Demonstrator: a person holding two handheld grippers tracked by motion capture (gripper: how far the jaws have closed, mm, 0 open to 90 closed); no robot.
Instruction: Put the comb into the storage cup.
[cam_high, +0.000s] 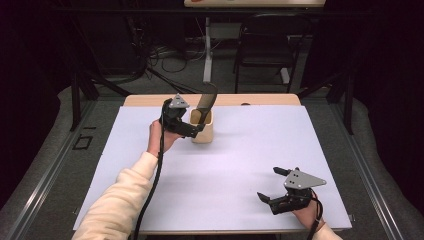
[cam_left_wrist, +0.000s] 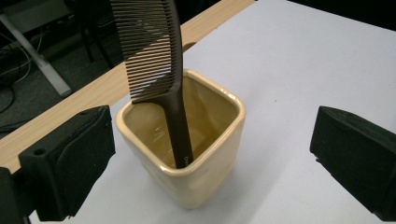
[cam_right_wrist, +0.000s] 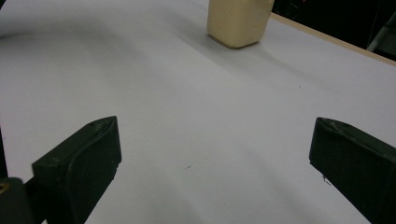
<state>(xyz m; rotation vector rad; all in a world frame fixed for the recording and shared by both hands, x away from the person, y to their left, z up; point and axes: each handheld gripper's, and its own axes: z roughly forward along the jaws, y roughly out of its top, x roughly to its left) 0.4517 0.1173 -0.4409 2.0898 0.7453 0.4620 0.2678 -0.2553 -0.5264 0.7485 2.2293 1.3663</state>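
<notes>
The dark comb (cam_left_wrist: 156, 60) stands with its handle down in the cream cup (cam_left_wrist: 205, 168), leaning on the rim, at the far middle of the white tabletop (cam_high: 240, 165). The placing step looks finished: the left hand-held gripper (cam_left_wrist: 210, 144) has its jaws wide apart with nothing pressed between them. Next it probably needs to draw back without knocking the cup. The right hand-held gripper (cam_high: 275, 185) rests open near the front edge, well apart. Beyond the tabletop stands a chair (cam_high: 265, 45); nothing blocks the way.
</notes>
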